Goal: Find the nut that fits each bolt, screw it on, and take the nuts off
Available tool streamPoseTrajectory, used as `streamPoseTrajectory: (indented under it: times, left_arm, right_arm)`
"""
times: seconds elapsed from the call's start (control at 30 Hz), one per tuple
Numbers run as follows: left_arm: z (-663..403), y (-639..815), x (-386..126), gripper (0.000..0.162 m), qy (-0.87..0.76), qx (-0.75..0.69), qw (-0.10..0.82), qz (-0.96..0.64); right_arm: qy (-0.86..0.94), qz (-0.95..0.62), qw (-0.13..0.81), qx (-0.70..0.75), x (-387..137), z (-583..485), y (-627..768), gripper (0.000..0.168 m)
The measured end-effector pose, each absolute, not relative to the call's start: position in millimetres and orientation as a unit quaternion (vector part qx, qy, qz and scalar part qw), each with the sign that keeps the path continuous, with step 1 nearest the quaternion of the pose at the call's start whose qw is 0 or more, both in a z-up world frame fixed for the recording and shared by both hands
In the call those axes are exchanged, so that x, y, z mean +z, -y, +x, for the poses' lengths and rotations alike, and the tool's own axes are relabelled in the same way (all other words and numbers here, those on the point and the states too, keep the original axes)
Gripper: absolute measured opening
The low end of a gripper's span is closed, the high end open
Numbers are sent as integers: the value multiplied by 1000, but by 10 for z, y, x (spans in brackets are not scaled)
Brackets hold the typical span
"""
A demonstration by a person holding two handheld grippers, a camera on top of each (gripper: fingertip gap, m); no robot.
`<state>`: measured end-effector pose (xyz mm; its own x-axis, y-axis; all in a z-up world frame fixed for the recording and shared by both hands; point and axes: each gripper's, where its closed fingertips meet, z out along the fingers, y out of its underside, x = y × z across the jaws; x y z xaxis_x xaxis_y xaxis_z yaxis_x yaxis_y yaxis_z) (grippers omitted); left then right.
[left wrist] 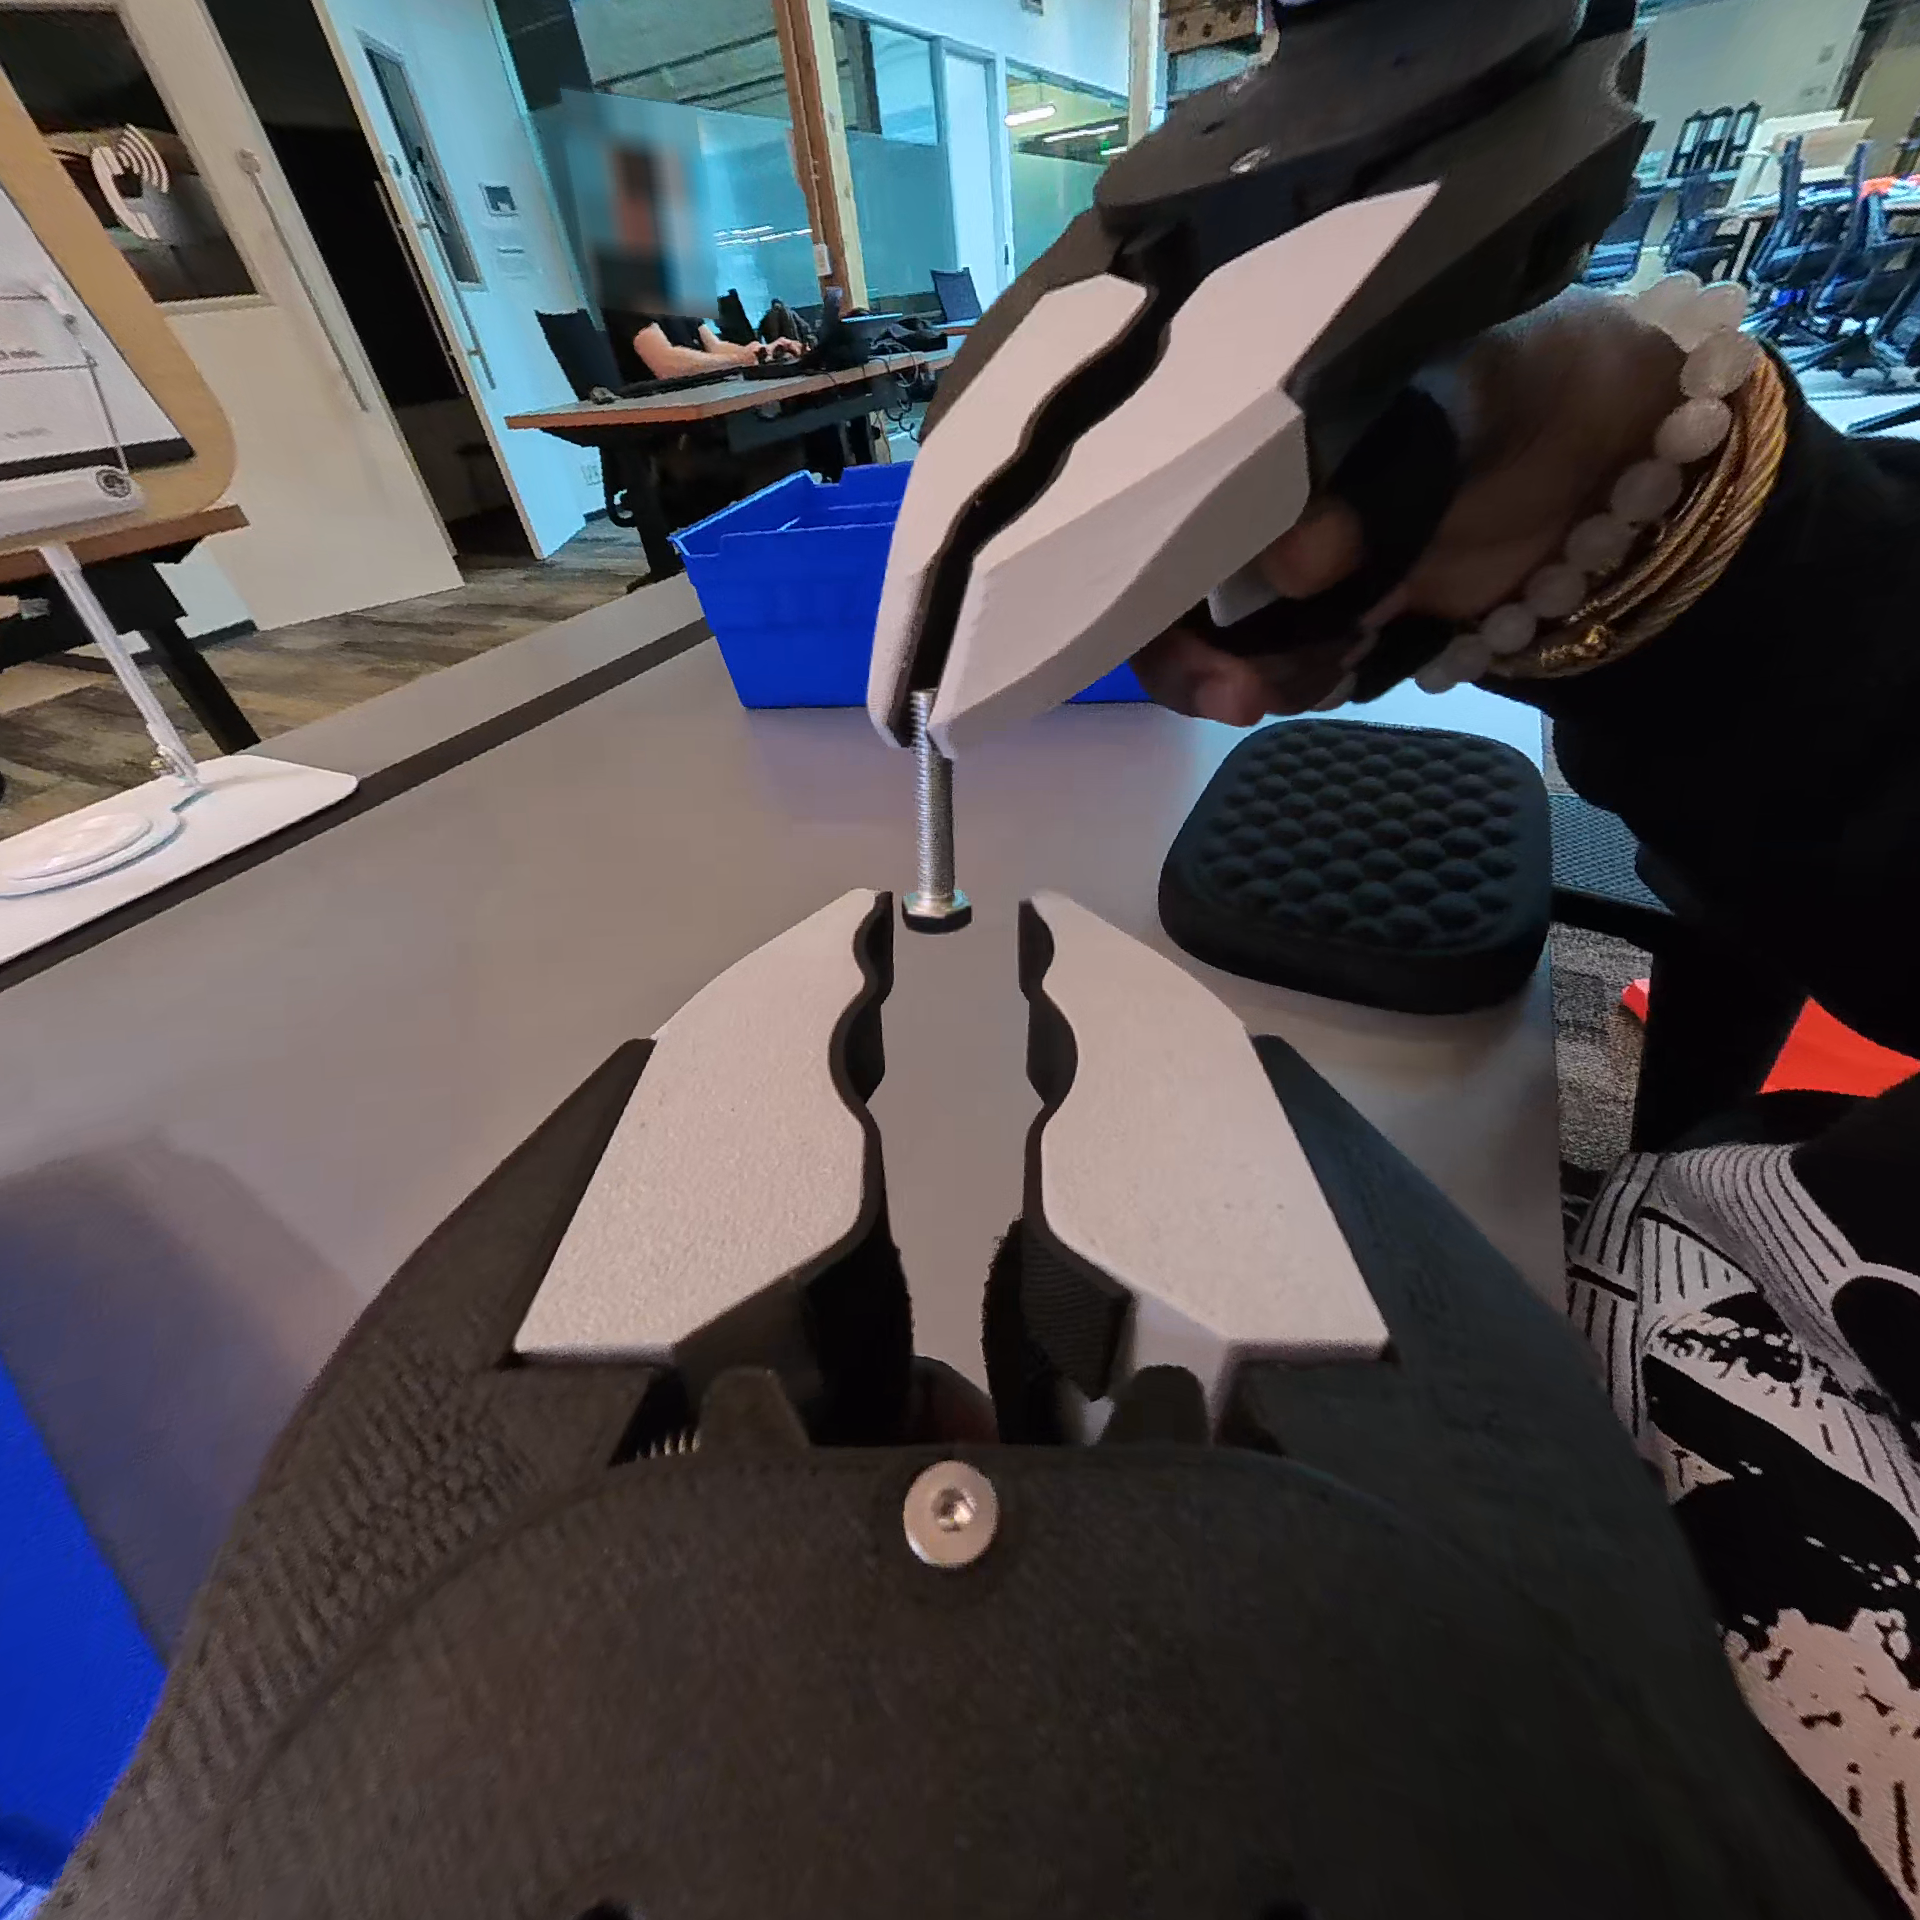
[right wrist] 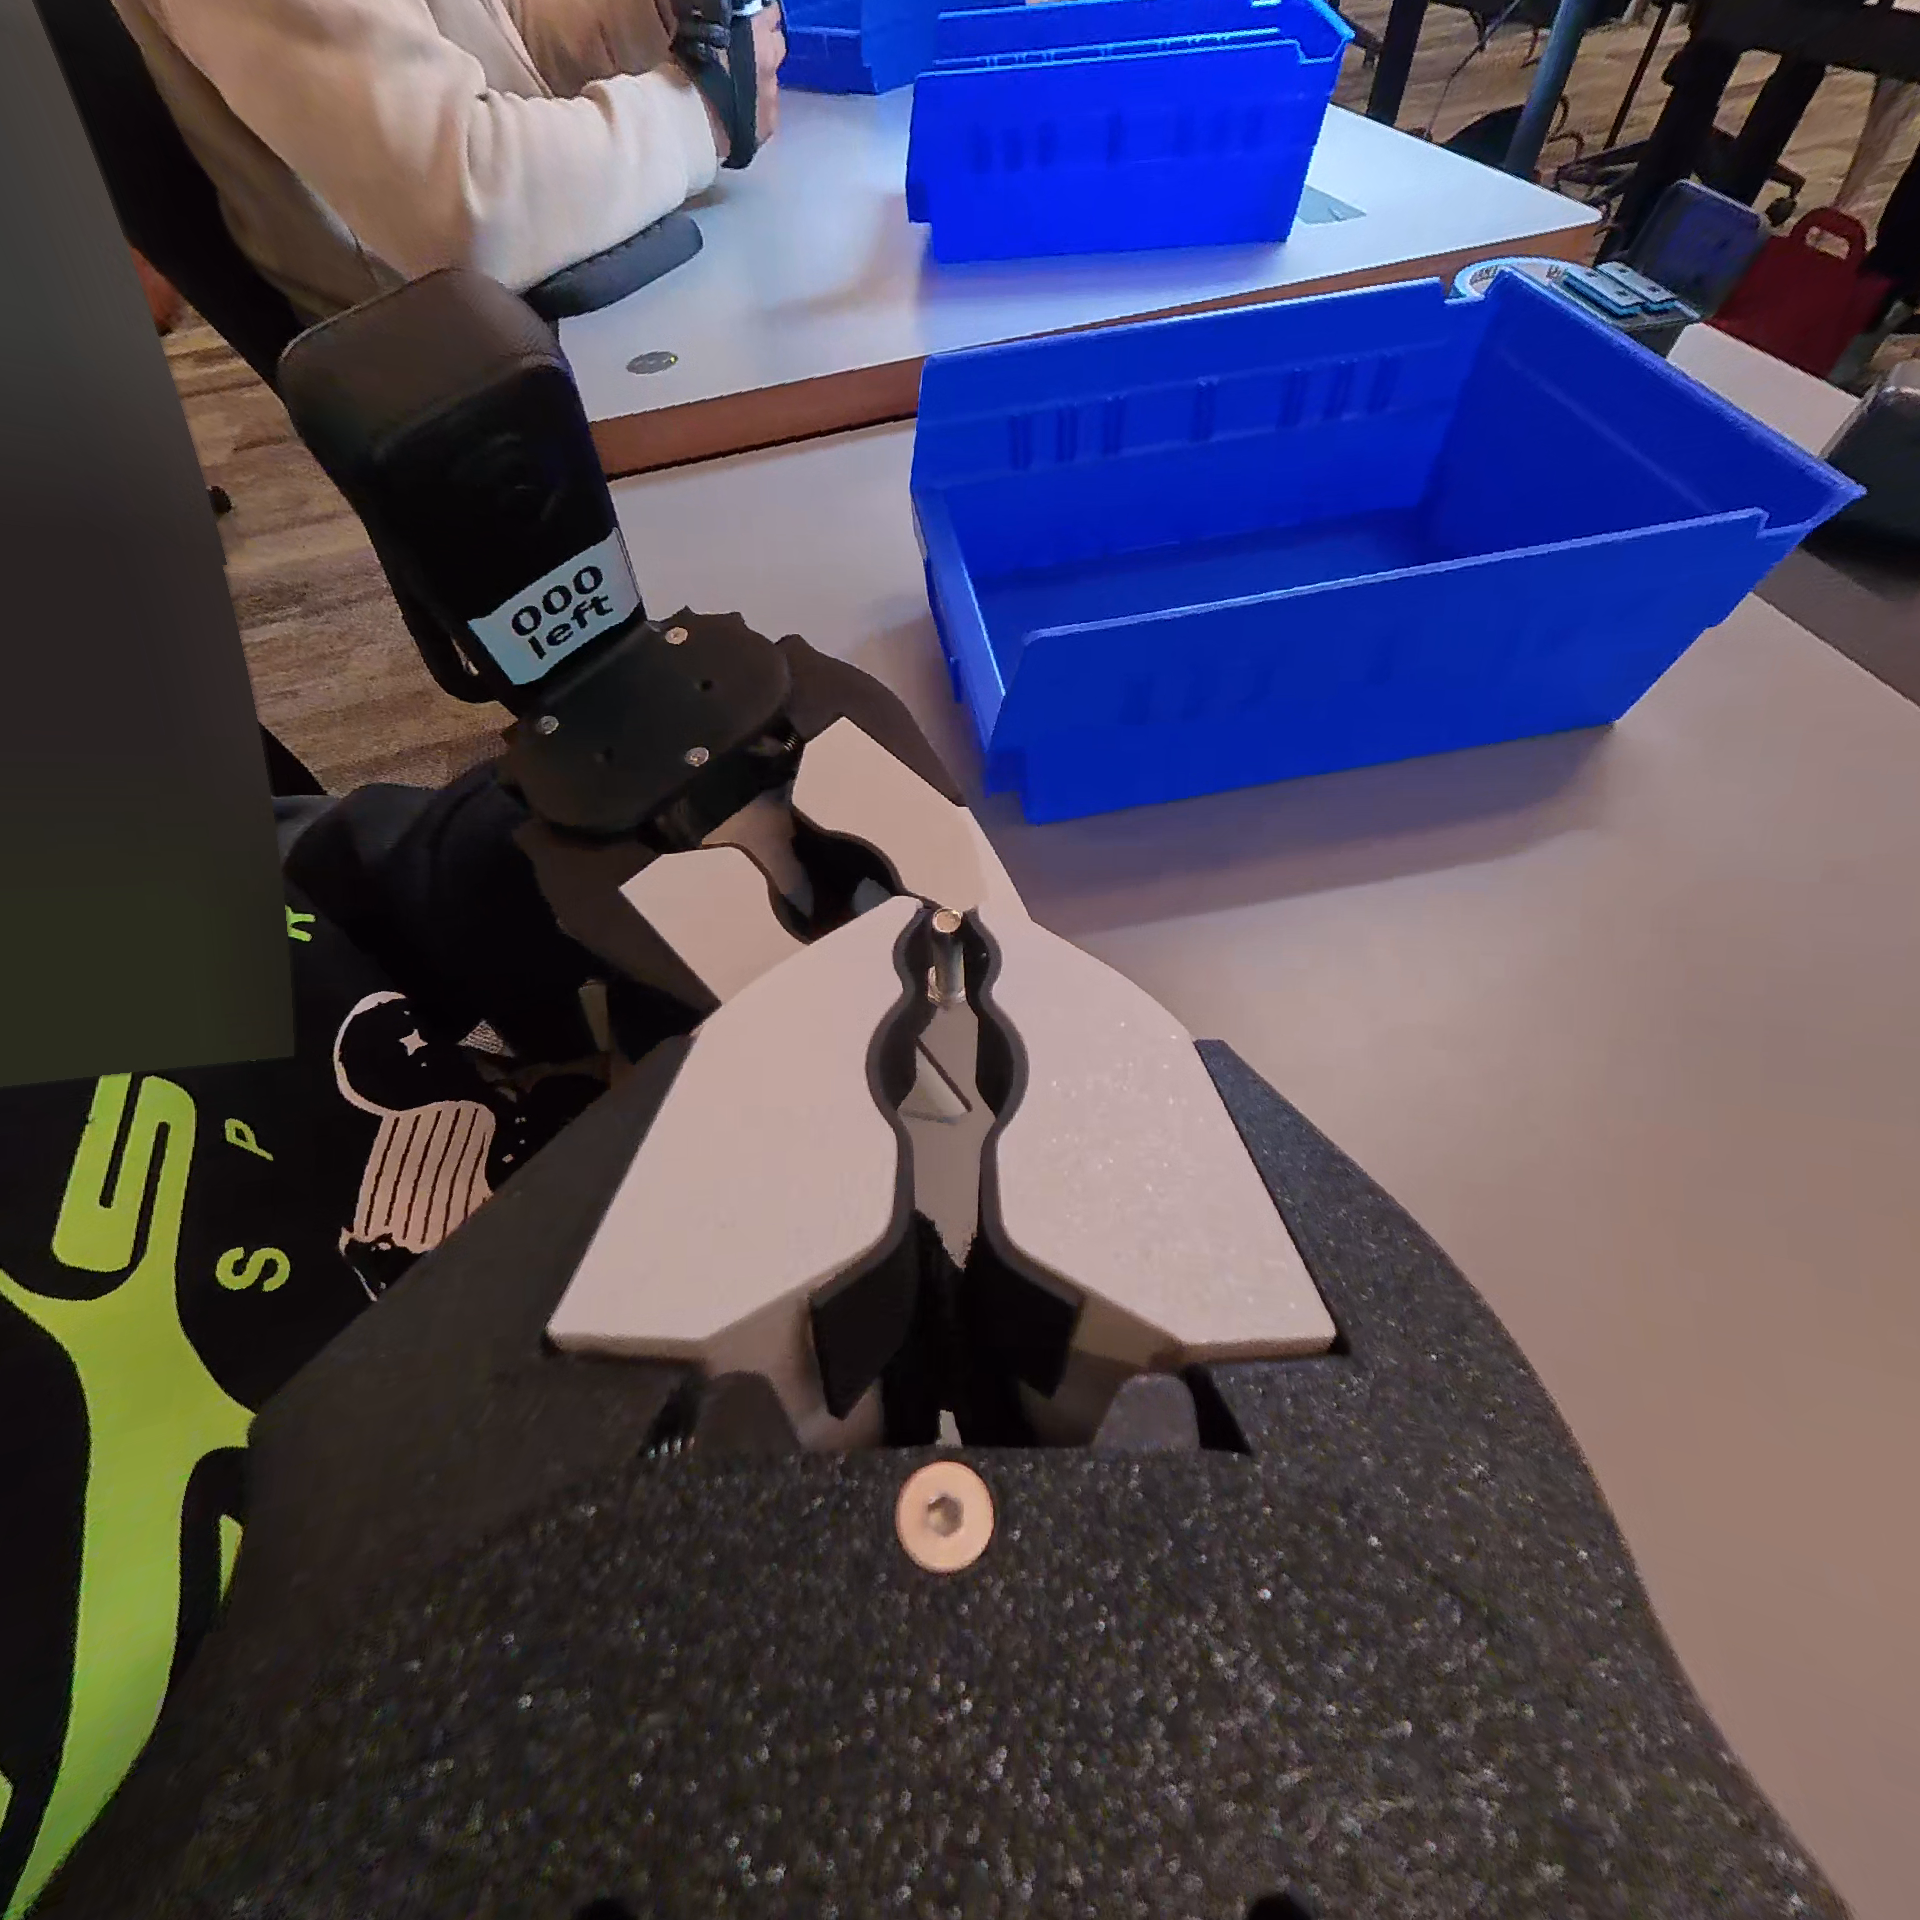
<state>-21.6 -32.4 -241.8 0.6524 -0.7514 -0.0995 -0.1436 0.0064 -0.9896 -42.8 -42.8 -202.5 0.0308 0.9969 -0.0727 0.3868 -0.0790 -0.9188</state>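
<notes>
Office desks and glass partitions are showing behind a grey surface (left wrist: 520,883), where the right tongs (left wrist: 914,722) are pinching a bolt (left wrist: 932,821) upright by its threaded tip, head down, while the left tongs (left wrist: 951,914) are gaping narrowly just before the head, near a blue bin (right wrist: 1351,623).

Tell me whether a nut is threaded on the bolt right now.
No: the bolt shows bare thread from its head up to the right gripper.

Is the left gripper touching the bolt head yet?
Apart. The left wrist view shows the open left gripper with gaps either side of the bolt head.
</notes>
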Motion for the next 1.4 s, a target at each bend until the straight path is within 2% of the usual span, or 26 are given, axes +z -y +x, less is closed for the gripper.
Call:
streamPoseTrajectory:
  times: [0.47,0.93,0.97,1.07,1.13,1.23,1.3,1.4]
  left_arm:
    - [-242,274,-2436,11,-328,-217,629,-671]
    - [-246,259,-2459,10,-330,-194,631,-674]
    - [-247,260,-2462,10,-332,-193,631,-675]
    - [-274,271,-2428,10,-322,-216,632,-671]
    - [-326,284,-2371,10,-304,-255,633,-665]
    - [-360,317,-2337,10,-297,-296,627,-656]
    - [-343,333,-2348,10,-303,-306,622,-654]
    - [-315,342,-2377,10,-314,-302,617,-656]
  right_arm:
    - [548,-627,377,406,-2031,-431,409,6]
    - [533,-642,375,402,-2051,-428,388,6]
    - [534,-642,375,403,-2048,-425,387,7]
    - [544,-630,375,408,-2012,-356,356,27]
    - [592,-615,325,408,-2148,-242,418,30]
    - [706,-590,213,329,-2680,29,479,32]
    - [764,-565,172,260,-3007,166,436,31]
    - [799,-537,142,229,-3219,159,417,25]
